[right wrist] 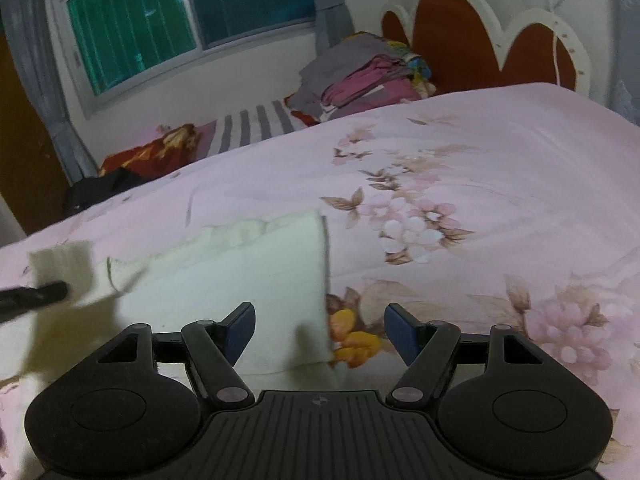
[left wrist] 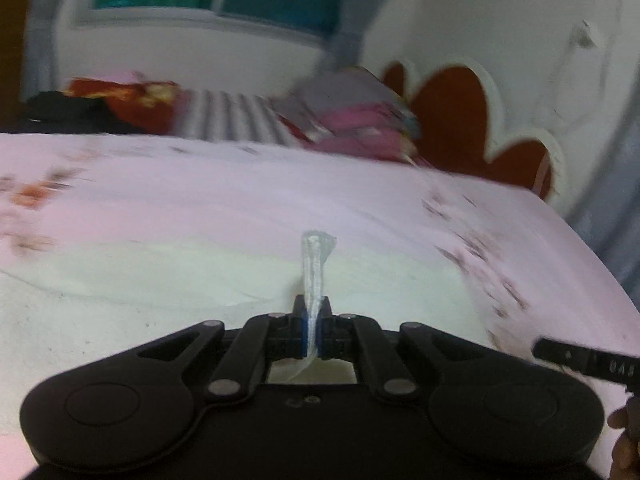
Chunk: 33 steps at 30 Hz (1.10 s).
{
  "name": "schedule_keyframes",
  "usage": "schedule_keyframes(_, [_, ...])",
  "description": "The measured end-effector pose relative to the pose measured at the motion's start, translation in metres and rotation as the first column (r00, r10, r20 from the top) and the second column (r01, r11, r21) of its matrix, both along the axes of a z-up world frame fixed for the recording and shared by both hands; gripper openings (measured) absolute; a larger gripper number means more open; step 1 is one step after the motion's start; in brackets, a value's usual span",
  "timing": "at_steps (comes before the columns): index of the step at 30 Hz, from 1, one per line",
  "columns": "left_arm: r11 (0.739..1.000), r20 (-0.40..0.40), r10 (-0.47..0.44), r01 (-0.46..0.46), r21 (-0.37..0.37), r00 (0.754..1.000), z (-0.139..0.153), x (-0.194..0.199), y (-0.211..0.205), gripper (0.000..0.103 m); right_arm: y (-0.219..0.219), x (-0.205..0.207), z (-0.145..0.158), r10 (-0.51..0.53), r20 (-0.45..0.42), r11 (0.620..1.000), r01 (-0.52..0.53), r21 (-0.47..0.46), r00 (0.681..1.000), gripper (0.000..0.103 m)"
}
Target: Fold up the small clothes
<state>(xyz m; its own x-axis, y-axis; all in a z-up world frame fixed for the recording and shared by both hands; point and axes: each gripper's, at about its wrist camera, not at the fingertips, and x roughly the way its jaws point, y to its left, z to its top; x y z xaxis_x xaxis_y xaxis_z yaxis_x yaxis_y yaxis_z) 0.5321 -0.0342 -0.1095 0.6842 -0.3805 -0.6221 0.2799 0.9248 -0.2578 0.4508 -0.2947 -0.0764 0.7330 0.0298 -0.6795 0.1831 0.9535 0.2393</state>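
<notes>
Fingers of your left gripper (left wrist: 313,330) are pinched on an edge of the small pale cream cloth garment (right wrist: 248,280), which lies on the pink floral bedsheet (right wrist: 500,152); carry that edge over level. Your right gripper (right wrist: 319,330) hangs wide apart, holding nothing, over the garment's right edge; press there. The folded clothes pile (right wrist: 360,80) by the red-and-white headboard (right wrist: 460,28) sits well apart, no obstacle.

Left wrist view, motion-blurred throughout: floral print on pink bedsheet (left wrist: 200,184) smeared, motifs unreadable. Pile of pink and grey folded clothes (left wrist: 352,120), 1 o'clock: items indistinguishable. Pale cream cloth garment (left wrist: 140,280): cut off at 9 o'clock, type undeterminable.
</notes>
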Motion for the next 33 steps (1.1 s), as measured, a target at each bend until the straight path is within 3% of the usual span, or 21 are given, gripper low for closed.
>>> schedule_keyframes(4, [0.998,-0.034,-0.054,0.054,0.022,0.998,-0.016,-0.006,-0.045,0.004,-0.017,-0.008,0.006,-0.024,0.014,1.0,0.024,0.014,1.0,0.072])
schedule_keyframes(9, [0.994,-0.07,-0.099,0.102,0.043,0.993,-0.034,0.0,-0.072,0.007,-0.038,-0.016,0.012,-0.049,0.015,0.999,0.049,0.019,0.999,0.072])
schedule_keyframes(10, [0.991,-0.091,-0.122,0.126,0.037,0.988,-0.038,0.001,-0.078,0.025,-0.041,-0.017,0.012,-0.052,0.012,0.998,0.052,0.021,0.999,0.072])
schedule_keyframes(11, [0.988,-0.094,-0.149,0.152,0.027,0.984,-0.04,0.0,-0.081,0.034,-0.044,-0.018,0.012,-0.055,0.008,0.998,0.055,0.027,0.998,0.072])
schedule_keyframes(13, [0.981,-0.076,-0.19,0.192,0.014,0.979,-0.034,-0.009,-0.08,0.072,-0.049,-0.019,0.012,-0.055,0.001,0.997,0.055,0.05,0.998,0.072])
schedule_keyframes(14, [0.981,-0.061,-0.189,0.191,0.017,0.98,-0.029,-0.015,-0.077,0.073,-0.051,-0.019,0.012,-0.053,0.001,0.996,0.053,0.065,0.999,0.071])
schedule_keyframes(16, [0.987,-0.03,-0.157,0.158,0.034,0.987,-0.021,-0.026,-0.065,0.071,-0.052,-0.019,0.013,-0.03,0.015,0.993,0.029,0.115,0.999,0.071])
schedule_keyframes(18, [0.998,-0.005,-0.058,0.058,0.04,0.998,-0.012,-0.042,-0.03,0.067,-0.044,-0.015,0.014,0.006,0.037,0.988,-0.012,0.153,0.999,0.071])
schedule_keyframes(19, [0.999,0.006,-0.013,0.013,0.038,1.0,-0.007,-0.05,-0.012,0.067,-0.039,-0.012,0.014,0.027,0.04,0.986,-0.033,0.165,0.999,0.064])
schedule_keyframes(20, [0.998,0.017,0.039,-0.04,0.04,0.999,-0.005,-0.06,0.01,0.066,-0.032,-0.007,0.012,0.05,0.038,0.981,-0.056,0.187,0.998,0.05])
schedule_keyframes(23, [0.984,0.036,0.156,-0.158,0.082,0.987,-0.001,-0.089,0.077,0.06,-0.017,0.005,0.003,0.083,0.017,0.965,-0.085,0.249,0.996,0.047])
schedule_keyframes(26, [0.952,0.021,0.266,-0.266,0.15,0.964,-0.005,-0.102,0.128,0.058,-0.003,0.017,-0.01,0.101,-0.012,0.949,-0.093,0.302,0.995,0.047])
schedule_keyframes(29, [0.935,-0.02,0.323,-0.316,0.163,0.946,-0.015,-0.1,0.16,0.058,0.011,0.027,-0.023,0.128,-0.031,0.936,-0.11,0.335,0.991,0.047])
schedule_keyframes(33, [0.944,-0.059,0.304,-0.293,0.15,0.951,-0.03,-0.083,0.169,0.058,0.031,0.04,-0.033,0.152,-0.069,0.945,-0.125,0.301,0.986,0.047])
